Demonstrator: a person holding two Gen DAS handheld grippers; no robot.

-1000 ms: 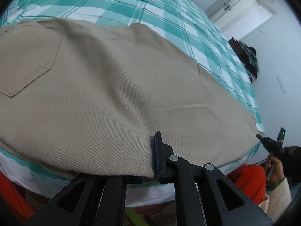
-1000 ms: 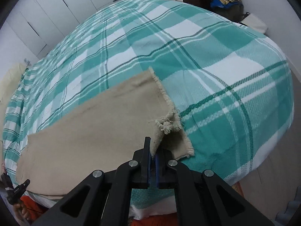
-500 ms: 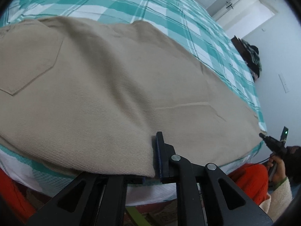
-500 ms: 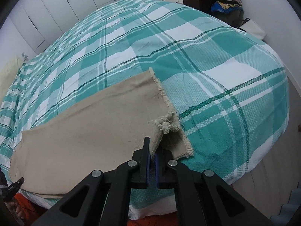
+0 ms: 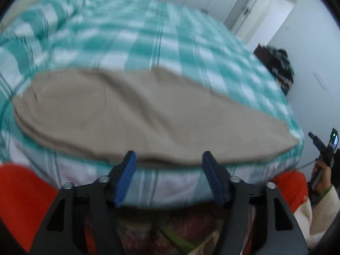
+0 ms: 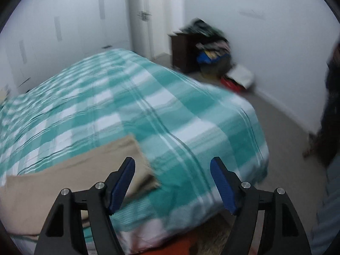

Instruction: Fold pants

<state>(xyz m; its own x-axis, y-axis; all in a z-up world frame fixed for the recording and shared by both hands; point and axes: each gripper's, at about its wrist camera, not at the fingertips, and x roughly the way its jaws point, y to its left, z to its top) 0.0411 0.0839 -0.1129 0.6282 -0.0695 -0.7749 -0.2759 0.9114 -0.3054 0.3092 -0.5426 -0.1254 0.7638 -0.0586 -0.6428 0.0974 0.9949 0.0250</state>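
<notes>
Both the left hand-held gripper (image 5: 169, 161) and right hand-held gripper (image 6: 172, 167) are opening wide, gripping nothing, above the tan pants (image 5: 138, 114) lying on the bed (image 6: 170, 110).

My left gripper (image 5: 169, 159) has matte black angular arms with triangular cut-outs, silver screw heads at the joints, and ribbed blue pads (image 5: 125, 176) inside each finger. My right gripper (image 6: 172, 165) is built the same: black links, silver screws, blue ribbed pads (image 6: 222, 186). I wear orange-red trousers (image 5: 19, 201) and a cream fleecy sleeve (image 5: 323, 210) with a green cuff.
</notes>
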